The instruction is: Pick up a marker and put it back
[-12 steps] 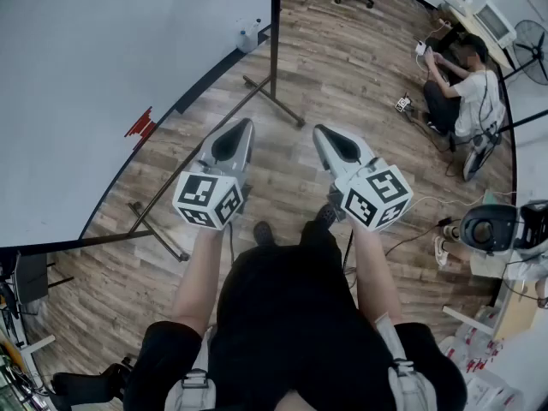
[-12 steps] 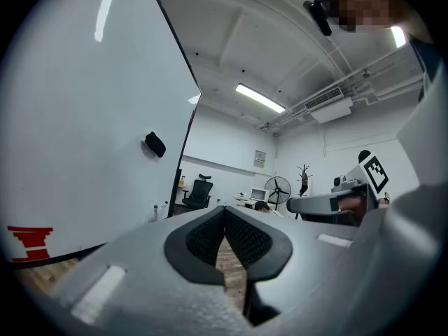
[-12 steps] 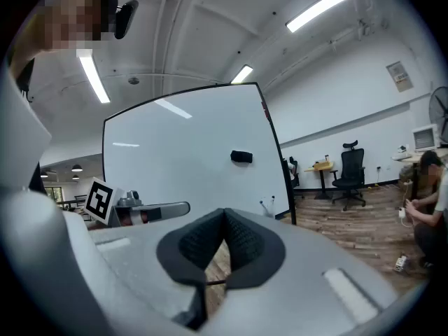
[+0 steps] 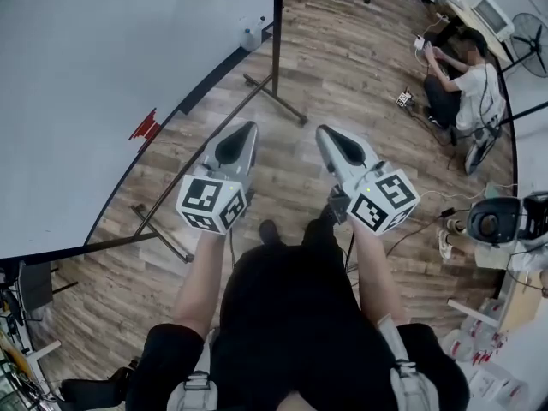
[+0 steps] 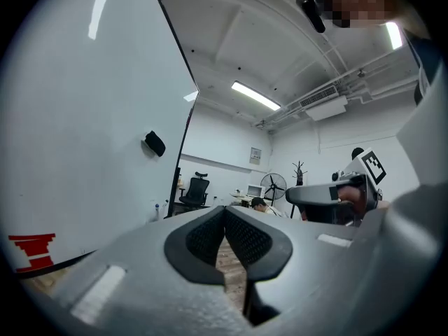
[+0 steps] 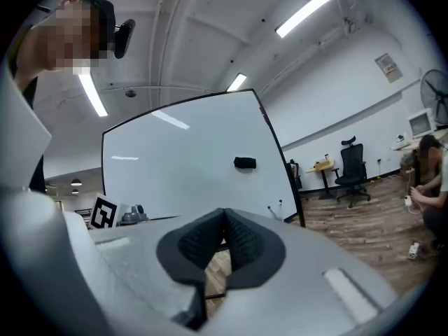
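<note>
A wood floor (image 4: 360, 67) runs under a big whiteboard (image 4: 103, 75) on a wheeled stand, and someone sits (image 4: 467, 80) working far off to the right. The person stands back from the board with both tongs held level and side by side. The left gripper (image 5: 225, 215) has its jaws pressed together on nothing, and so does the right gripper (image 6: 224, 219). I can't make out a marker for certain. A few small things (image 4: 251, 34) sit at the far end of the board's ledge, too small to name, and a dark eraser (image 6: 245, 162) clings higher up. The risks I'd guess at are reaching in with the jaws together and knocking the marker off the ledge, or catching the stand's feet (image 4: 274, 101) on the walk over.
</note>
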Action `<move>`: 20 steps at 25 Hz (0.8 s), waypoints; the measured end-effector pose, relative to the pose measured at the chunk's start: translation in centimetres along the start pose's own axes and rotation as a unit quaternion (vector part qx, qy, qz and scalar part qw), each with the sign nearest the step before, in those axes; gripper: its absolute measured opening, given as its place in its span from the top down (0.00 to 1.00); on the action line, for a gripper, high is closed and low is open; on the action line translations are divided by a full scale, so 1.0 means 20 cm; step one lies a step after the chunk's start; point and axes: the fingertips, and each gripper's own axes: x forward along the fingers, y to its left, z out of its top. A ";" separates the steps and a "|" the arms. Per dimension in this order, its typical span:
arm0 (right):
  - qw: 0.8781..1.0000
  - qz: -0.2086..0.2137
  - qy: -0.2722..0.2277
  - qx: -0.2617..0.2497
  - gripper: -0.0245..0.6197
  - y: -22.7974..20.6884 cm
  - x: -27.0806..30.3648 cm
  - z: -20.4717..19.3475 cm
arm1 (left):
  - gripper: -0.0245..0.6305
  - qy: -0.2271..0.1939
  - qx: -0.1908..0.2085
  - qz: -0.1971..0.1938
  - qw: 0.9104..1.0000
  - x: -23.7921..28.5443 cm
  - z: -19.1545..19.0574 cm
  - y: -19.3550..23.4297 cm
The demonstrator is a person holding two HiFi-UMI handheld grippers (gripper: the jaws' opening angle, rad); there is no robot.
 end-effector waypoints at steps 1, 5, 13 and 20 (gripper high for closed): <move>1.000 0.000 0.001 0.000 0.96 0.01 0.01 -0.01 | 0.95 0.000 0.000 -0.001 1.000 -0.01 0.00 0.01; 1.000 0.001 0.009 -0.001 0.96 0.04 0.06 -0.02 | 0.95 0.003 -0.003 -0.002 1.000 -0.03 -0.02 0.05; 0.999 0.019 0.026 -0.014 0.96 0.02 0.13 -0.06 | 0.95 0.008 -0.007 0.008 1.000 0.04 -0.06 0.10; 0.998 0.051 0.025 0.013 0.96 -0.18 0.28 -0.03 | 0.95 0.014 0.004 0.039 0.999 0.19 -0.05 0.16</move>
